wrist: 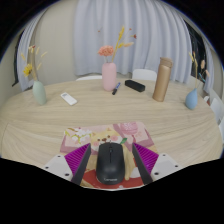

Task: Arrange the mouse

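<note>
Gripper (110, 170) fingers set narrow with magenta pads (78, 160) flanking the rounded black mouse (110, 162), contact unclear, illustrated mousepad (112, 135) beneath, pale wood-grain tabletop (60, 125)

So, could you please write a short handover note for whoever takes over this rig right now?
Gripper: open, the black mouse stands between its fingers; whether the pads touch it cannot be told.
Mouse: resting on the illustrated mouse pad at the near edge of the wooden table.
Done: mouse is on the pad.
Left: probably square it up, then back the fingers away.
</note>
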A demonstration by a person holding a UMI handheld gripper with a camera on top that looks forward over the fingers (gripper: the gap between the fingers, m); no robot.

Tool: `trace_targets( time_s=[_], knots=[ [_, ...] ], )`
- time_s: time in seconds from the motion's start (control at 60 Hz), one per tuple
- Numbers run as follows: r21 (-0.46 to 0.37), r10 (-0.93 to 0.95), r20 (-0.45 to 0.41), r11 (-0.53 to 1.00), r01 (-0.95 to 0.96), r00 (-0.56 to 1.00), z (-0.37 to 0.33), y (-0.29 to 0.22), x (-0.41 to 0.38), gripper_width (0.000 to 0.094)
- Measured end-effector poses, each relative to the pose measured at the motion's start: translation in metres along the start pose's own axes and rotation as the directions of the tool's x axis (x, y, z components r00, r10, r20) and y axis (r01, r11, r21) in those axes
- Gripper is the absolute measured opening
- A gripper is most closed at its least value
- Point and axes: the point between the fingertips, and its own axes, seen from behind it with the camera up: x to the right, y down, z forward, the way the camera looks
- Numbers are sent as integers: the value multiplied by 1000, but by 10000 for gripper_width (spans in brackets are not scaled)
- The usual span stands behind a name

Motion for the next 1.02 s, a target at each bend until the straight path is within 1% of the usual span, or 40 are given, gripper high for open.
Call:
trace_targets(
  time_s=[0.067,0.167,0.267,0.4,0.533,0.633,0.783,0.917,1.017],
  knots=[
    [23,11,5,1000,-11,1000,-21,-11,-1,854],
    [46,5,-14,999,-4,1000,-66,-20,-4,856],
    [63,26,7,998,-27,1000,-120,-17,-18,855],
    [44,31,23,999,-32,999,-187,12,-35,852],
    [16,-4,-1,1000,4,1000,-234,50,-41,847],
    [-3,-29,-28,1000,29,999,-251,76,-42,848],
    [-38,-1,-23,999,1,1000,-258,103,-51,847],
    [-38,24,-35,999,-25,999,-257,107,-52,849],
    [-44,57,-24,997,-58,998,-254,105,-58,849]
  ],
)
